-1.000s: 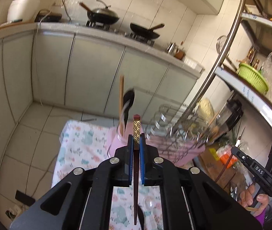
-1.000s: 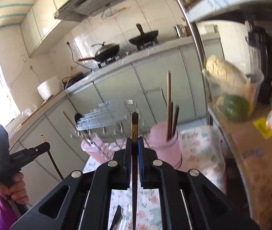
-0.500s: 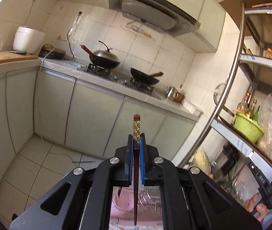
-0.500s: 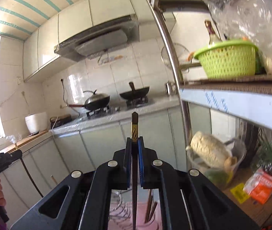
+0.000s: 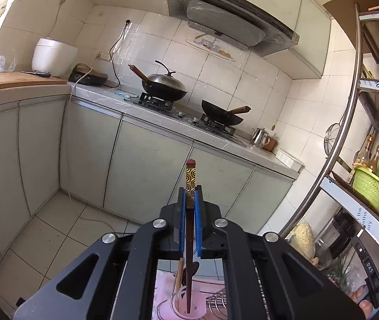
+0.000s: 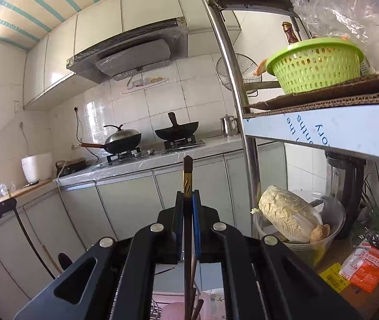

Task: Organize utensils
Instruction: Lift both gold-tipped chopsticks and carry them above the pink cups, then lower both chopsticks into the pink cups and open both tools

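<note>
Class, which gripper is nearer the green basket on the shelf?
Right. The right gripper is beside the shelf, just below the green basket; the left gripper is farther out, basket to its right.

Pink cup (image 5: 189,312) cut by bottom edge, tongs hide rest.

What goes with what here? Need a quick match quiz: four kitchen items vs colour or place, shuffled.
Items:
1. lidded wok
2. basket
3. rice cooker
4. kettle

Descriptions:
A. green, on the shelf
B. white, far left of the counter
C. on the left burner
D. metal, on the counter by the rack post

Pairs: 1-C, 2-A, 3-B, 4-D
</note>
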### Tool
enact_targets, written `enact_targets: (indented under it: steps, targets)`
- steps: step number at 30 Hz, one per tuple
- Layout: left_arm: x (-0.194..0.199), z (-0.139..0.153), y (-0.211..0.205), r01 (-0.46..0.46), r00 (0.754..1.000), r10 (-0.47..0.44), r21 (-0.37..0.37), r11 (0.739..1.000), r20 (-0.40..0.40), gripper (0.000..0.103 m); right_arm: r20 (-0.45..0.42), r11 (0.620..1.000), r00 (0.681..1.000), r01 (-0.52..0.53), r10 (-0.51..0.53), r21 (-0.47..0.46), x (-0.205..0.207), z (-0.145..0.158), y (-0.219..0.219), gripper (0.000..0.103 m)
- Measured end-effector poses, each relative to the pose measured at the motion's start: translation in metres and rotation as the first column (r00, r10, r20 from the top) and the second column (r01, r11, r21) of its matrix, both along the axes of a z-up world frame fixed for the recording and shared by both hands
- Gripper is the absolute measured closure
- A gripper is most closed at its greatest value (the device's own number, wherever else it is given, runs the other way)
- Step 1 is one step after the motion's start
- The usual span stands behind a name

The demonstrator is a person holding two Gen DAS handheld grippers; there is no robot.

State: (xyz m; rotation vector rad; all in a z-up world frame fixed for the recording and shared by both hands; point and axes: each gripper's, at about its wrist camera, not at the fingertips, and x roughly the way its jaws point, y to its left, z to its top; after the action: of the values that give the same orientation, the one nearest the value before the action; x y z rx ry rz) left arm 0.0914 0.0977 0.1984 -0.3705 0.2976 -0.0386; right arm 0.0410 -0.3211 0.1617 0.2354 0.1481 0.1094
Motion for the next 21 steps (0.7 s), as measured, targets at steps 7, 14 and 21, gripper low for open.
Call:
enact_targets:
  steps: [7, 14, 21]
  targets:
    - [0.006, -0.023, -0.006, 0.005, 0.999, -0.004, 0.025, 1.0, -0.047, 0.098, -0.059, 1.0, 0.998, -0.018, 0.018, 0.006, 0.009, -0.018, 0.002, 0.097]
    - [0.007, -0.054, -0.012, 0.028, 0.993, -0.024, 0.029, 0.999, -0.112, 0.098, -0.135, 0.999, 0.991, -0.022, 0.025, 0.024, 0.012, -0.05, 0.003, 0.097]
    - [0.003, -0.087, -0.017, 0.053, 0.982, -0.054, -0.008, 0.999, -0.183, 0.098, -0.201, 0.997, 0.979, -0.029, 0.044, 0.078, 0.009, -0.077, -0.004, 0.097]
